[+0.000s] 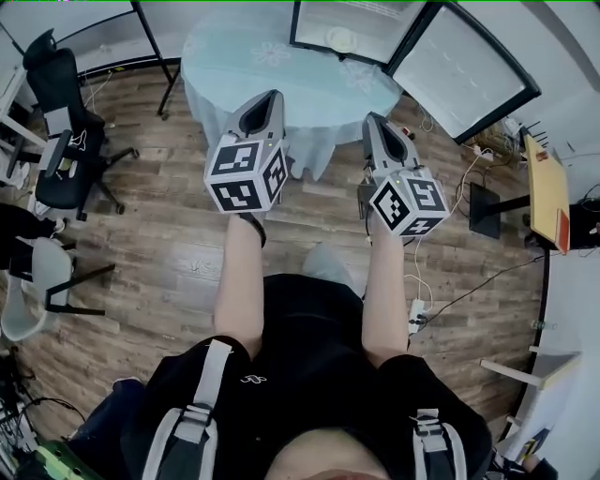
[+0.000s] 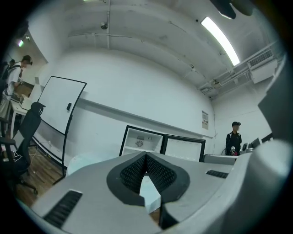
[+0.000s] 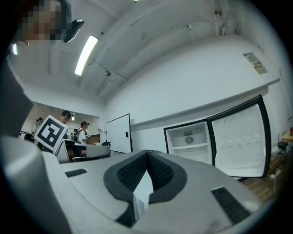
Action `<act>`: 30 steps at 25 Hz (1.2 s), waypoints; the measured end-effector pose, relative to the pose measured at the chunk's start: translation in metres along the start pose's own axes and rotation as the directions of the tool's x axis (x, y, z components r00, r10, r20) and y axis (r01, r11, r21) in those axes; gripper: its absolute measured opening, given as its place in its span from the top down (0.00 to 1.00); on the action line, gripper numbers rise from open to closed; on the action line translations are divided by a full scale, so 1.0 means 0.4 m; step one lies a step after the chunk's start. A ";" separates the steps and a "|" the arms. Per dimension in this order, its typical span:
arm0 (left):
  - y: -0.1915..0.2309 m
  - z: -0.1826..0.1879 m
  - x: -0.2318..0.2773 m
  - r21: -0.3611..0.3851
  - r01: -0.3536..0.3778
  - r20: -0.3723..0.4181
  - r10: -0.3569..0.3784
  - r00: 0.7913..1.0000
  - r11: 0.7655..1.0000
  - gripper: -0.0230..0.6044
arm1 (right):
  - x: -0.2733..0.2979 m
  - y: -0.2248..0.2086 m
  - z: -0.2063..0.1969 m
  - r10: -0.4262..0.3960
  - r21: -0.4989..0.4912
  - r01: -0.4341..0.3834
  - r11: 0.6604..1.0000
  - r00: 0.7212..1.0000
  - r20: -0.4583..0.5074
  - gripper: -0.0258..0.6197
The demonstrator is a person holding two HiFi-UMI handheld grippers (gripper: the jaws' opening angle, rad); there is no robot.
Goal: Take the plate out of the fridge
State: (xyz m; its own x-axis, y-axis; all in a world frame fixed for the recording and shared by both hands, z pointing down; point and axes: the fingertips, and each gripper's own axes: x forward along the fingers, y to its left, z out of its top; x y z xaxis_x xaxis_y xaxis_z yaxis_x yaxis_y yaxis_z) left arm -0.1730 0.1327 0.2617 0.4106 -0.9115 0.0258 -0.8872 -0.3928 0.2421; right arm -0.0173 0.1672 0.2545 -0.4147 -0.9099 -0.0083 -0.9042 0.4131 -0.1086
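Observation:
The small fridge (image 1: pixel 356 28) stands open behind a round table (image 1: pixel 281 66) with a pale blue cloth; its door (image 1: pixel 464 70) is swung out to the right. A pale round plate (image 1: pixel 342 37) lies on a shelf inside, seen only in the head view. My left gripper (image 1: pixel 274 94) and right gripper (image 1: pixel 372 117) are held side by side above the table's near edge, both shut and empty, pointing toward the fridge. The left gripper view shows its jaws (image 2: pixel 146 154) closed with the fridge (image 2: pixel 142 141) far ahead. In the right gripper view the jaws (image 3: pixel 147 151) are closed, with the fridge (image 3: pixel 190 139) beyond them.
Black office chairs (image 1: pixel 61 131) stand at the left on the wooden floor. A whiteboard (image 2: pixel 57 107) is left of the fridge. A power strip (image 1: pixel 415 314) and cables lie on the floor at right, near a desk (image 1: pixel 548 192). People stand in the background (image 2: pixel 234 137).

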 end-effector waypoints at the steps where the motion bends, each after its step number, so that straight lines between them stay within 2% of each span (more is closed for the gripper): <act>1: 0.000 -0.006 0.011 -0.004 0.003 -0.010 -0.003 1.000 1.000 0.94 | 0.006 -0.014 0.002 -0.008 0.011 0.008 1.000 1.000 0.000 0.95; 7: 0.010 -0.079 0.104 -0.013 0.014 -0.080 -0.015 0.997 1.000 0.94 | 0.095 -0.058 -0.050 0.016 0.053 -0.014 0.998 0.999 -0.035 0.95; 13: 0.078 -0.166 0.202 -0.044 -0.046 -0.158 0.038 0.987 0.998 0.94 | 0.201 -0.111 -0.135 0.056 0.087 -0.048 0.995 0.994 -0.098 0.95; 17: 0.089 -0.224 0.319 -0.060 -0.060 -0.221 0.045 0.974 0.996 0.94 | 0.272 -0.224 -0.162 0.034 0.122 -0.019 0.992 0.992 -0.123 0.95; 23: 0.030 -0.300 0.540 -0.098 -0.035 -0.291 0.005 0.957 0.995 0.94 | 0.379 -0.433 -0.183 0.000 0.157 0.025 0.987 0.988 -0.157 0.95; 26: 0.017 -0.317 0.641 -0.114 -0.044 -0.308 0.007 0.951 0.993 0.94 | 0.433 -0.527 -0.185 -0.006 0.165 0.034 0.986 0.986 -0.169 0.95; 30: 0.017 -0.311 0.755 -0.125 -0.088 -0.306 0.046 0.951 0.988 0.94 | 0.495 -0.634 -0.162 -0.001 0.167 0.029 0.985 0.987 -0.161 0.95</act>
State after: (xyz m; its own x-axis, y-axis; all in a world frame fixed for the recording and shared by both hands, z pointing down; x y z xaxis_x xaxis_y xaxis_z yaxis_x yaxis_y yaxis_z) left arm -0.0287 -0.1298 0.3919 0.4138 -0.8476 0.3322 -0.8867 -0.2927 0.3580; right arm 0.1232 -0.1153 0.3448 -0.4246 -0.8926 0.1518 -0.8858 0.3748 -0.2736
